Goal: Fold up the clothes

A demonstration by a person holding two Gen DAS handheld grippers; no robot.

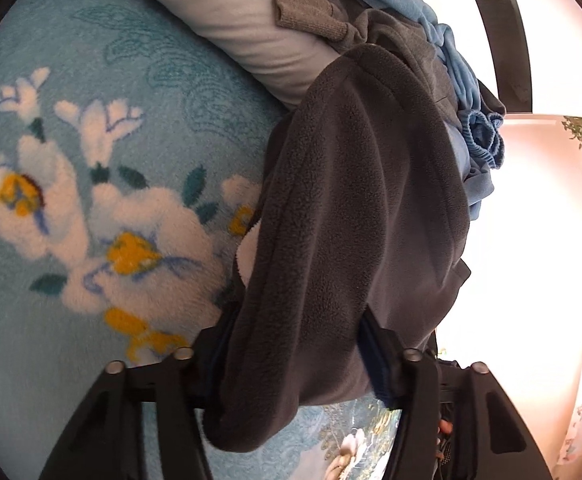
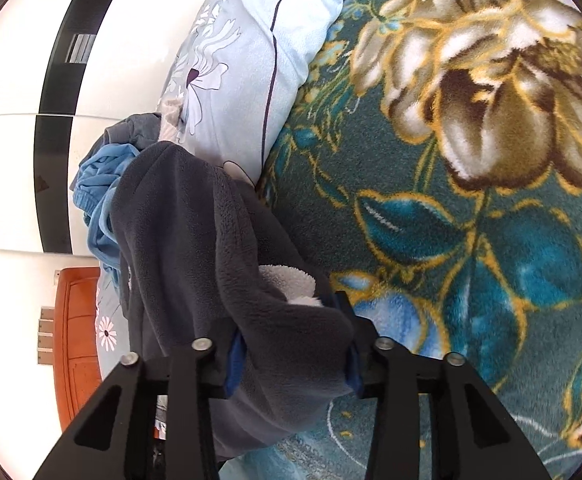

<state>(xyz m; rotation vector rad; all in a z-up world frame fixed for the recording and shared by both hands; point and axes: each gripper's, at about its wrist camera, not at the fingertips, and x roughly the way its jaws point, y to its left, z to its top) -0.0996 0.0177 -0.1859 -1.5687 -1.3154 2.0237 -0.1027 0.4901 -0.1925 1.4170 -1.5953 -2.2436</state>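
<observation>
A dark grey fleece garment (image 1: 351,200) hangs bunched between both grippers above a bed. My left gripper (image 1: 295,356) is shut on one thick fold of it; the fleece fills the gap between the black fingers with blue pads. My right gripper (image 2: 293,356) is shut on another fold of the same grey fleece (image 2: 211,248), whose white lining (image 2: 291,284) shows near the right finger. The garment trails away to a pile of clothes.
A light blue garment (image 1: 463,92) and a grey knit piece (image 1: 307,8) lie in the pile beside a pale pillow (image 1: 227,12). A floral teal blanket (image 2: 471,220) covers the bed. A flowered light blue pillow (image 2: 251,52) lies behind.
</observation>
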